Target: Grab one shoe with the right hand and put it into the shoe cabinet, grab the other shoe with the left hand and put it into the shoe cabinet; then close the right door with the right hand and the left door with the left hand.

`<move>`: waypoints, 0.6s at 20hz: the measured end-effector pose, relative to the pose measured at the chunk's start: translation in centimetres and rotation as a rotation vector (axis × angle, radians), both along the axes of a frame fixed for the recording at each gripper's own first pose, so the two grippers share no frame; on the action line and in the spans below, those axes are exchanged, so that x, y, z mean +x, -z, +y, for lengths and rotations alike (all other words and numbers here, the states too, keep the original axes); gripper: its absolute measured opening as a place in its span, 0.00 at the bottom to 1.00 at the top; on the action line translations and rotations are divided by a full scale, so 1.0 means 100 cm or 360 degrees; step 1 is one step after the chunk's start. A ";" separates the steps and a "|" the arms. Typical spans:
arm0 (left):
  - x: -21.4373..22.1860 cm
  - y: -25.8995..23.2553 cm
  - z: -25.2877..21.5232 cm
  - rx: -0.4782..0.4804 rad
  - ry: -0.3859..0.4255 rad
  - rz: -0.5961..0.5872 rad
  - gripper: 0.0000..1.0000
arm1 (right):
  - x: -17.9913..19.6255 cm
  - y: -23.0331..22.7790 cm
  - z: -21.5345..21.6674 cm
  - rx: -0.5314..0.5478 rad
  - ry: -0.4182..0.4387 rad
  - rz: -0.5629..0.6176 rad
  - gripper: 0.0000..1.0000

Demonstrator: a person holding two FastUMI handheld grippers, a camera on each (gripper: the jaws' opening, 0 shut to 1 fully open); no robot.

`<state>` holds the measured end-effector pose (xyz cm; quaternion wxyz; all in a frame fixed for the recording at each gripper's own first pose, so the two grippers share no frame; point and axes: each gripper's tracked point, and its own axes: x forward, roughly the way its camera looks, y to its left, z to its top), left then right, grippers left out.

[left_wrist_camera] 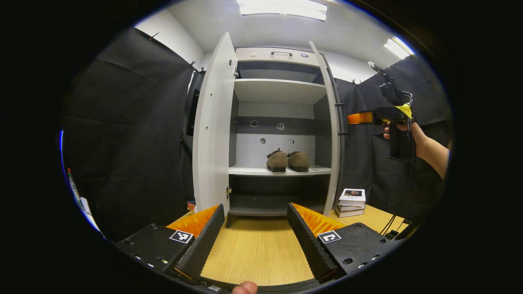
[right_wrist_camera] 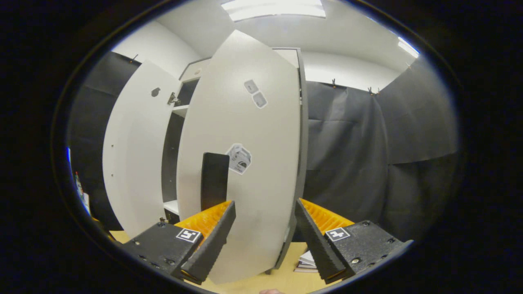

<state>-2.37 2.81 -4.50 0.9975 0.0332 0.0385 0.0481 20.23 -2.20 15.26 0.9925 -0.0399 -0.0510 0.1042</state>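
Shoes [left_wrist_camera: 288, 160] sit side by side on the cabinet shelf [left_wrist_camera: 282, 171]. Right gripper [right_wrist_camera: 264, 222], jaws apart and empty, faces the right door [right_wrist_camera: 245, 163]; an off-centre push could make it glance off.

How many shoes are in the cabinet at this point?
2: left shoe and right shoe sit side by side, seemingly touching, on the middle shelf. Nothing suggests more, though the lower compartment is dark.

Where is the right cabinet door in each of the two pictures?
Left gripper view: the right door stands edge-on, right of centre, beside the shelf with the two shoes.
Right gripper view: the right door is the big pale panel in the middle, just ahead of the right gripper.
Shared landmark: the left door, swung open.
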 end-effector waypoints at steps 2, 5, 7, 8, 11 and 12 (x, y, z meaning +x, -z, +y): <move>0.000 0.002 0.003 -0.0003 -0.0017 0.0008 0.95 | 0.014 0.006 0.011 -0.0007 -0.0019 0.0032 0.94; -0.003 0.002 0.006 -0.0015 -0.0037 0.0014 0.95 | 0.035 0.012 0.035 0.0006 0.0001 0.0042 0.96; -0.004 0.001 0.008 -0.0012 -0.0044 0.0011 0.95 | 0.036 0.013 0.034 0.0041 0.0007 0.0039 0.96; -0.003 0.001 0.008 -0.0011 -0.0043 0.0008 0.95 | 0.034 0.013 0.032 0.0059 0.0008 0.0037 0.94; -0.003 -0.001 0.006 -0.0027 -0.0036 0.0000 0.95 | 0.023 0.014 0.029 0.0080 -0.0006 0.0050 0.96; -0.003 -0.002 0.004 -0.0033 -0.0031 -0.0002 0.95 | 0.016 0.013 0.027 0.0080 -0.0006 0.0041 0.96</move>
